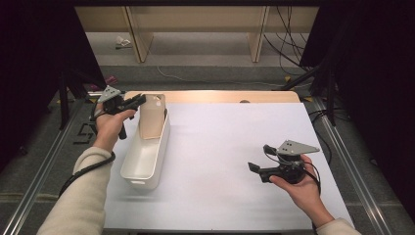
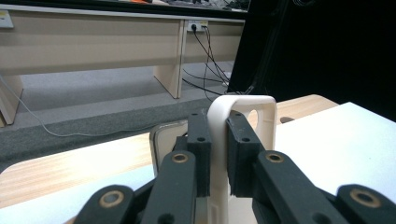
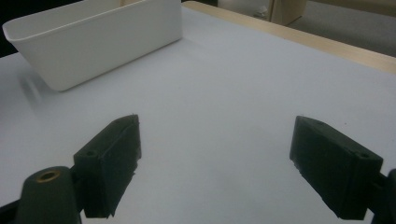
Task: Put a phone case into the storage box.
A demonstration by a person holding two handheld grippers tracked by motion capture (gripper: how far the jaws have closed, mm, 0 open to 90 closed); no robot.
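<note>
A cream plastic board with a handle cut-out (image 1: 152, 116) stands on end in the far end of a white rectangular bin (image 1: 145, 157), at the upper left of the high view. The left gripper (image 1: 133, 103) is clamped on the board's top edge; in the left gripper view its two black jaws press either side of the rounded handle loop (image 2: 243, 100).

The grip looks narrow and sits near one corner, so the board could likely swing or slip between the pads if lifted fast. Its lower edge might also catch the bin wall and drag or tip the light bin across the white table mat (image 1: 230, 161).

The right gripper (image 1: 255, 169) rests in the hand at the lower right of the high view, jaws spread wide and holding nothing, well apart from the bin. It isn't steadying the bin, which adds to that risk.

Hard to make out: the board's bottom edge is hidden inside the bin, so I cannot tell whether it touches the floor of the bin. In the left gripper view the jaws cover the board's lower part. The bin's far end is cut off at the top of the right gripper view.
</note>
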